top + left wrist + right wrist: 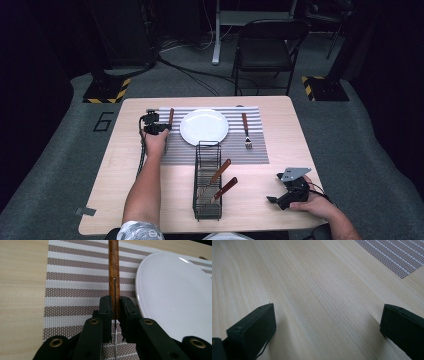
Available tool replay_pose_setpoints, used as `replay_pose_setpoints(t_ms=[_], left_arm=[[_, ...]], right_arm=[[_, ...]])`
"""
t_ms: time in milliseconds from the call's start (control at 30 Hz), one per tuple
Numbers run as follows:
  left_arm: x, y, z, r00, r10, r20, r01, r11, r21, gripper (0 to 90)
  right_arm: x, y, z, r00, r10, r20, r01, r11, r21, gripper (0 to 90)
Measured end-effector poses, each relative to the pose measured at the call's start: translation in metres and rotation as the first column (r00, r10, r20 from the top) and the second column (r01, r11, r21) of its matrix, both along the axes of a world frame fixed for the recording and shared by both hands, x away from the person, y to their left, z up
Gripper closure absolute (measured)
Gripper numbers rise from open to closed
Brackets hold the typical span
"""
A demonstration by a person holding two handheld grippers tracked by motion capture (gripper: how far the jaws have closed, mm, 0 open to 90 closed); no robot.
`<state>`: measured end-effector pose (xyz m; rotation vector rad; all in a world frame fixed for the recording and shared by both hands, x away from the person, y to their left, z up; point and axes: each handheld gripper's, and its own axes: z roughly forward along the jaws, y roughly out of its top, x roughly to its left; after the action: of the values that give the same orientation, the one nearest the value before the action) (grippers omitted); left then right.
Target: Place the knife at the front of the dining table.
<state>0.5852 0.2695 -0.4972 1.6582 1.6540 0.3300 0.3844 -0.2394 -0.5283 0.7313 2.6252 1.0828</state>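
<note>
From the high view, the left gripper (159, 126) holds a wooden-handled knife (170, 117) over the striped placemat (255, 152), just left of the white plate (204, 127). In the left gripper view, its jaws clamp the knife handle (114, 277) between them. The right gripper view shows the right gripper (328, 325) spread wide, holding nothing above bare table (312, 290).

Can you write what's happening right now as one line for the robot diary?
left gripper: shut on knife, left of plate | right gripper: open, over bare table | fork: on placemat
</note>
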Motion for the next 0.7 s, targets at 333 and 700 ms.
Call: replay_pose_setpoints(t_ms=[333, 700], left_arm=[[0.002, 0.002, -0.006, 0.9992, 0.032, -0.022, -0.032, 0.9992, -0.025, 80.3], [0.003, 0.002, -0.013, 0.9977, 0.052, -0.042, -0.053, 0.9985, -0.014, 80.4]], right_arm=[[0.000, 0.000, 0.000, 1.0000, 0.002, 0.003, -0.002, 1.000, -0.001, 0.0], [0.000, 0.000, 0.000, 1.0000, -0.004, -0.003, 0.004, 1.000, 0.000, 0.0]])
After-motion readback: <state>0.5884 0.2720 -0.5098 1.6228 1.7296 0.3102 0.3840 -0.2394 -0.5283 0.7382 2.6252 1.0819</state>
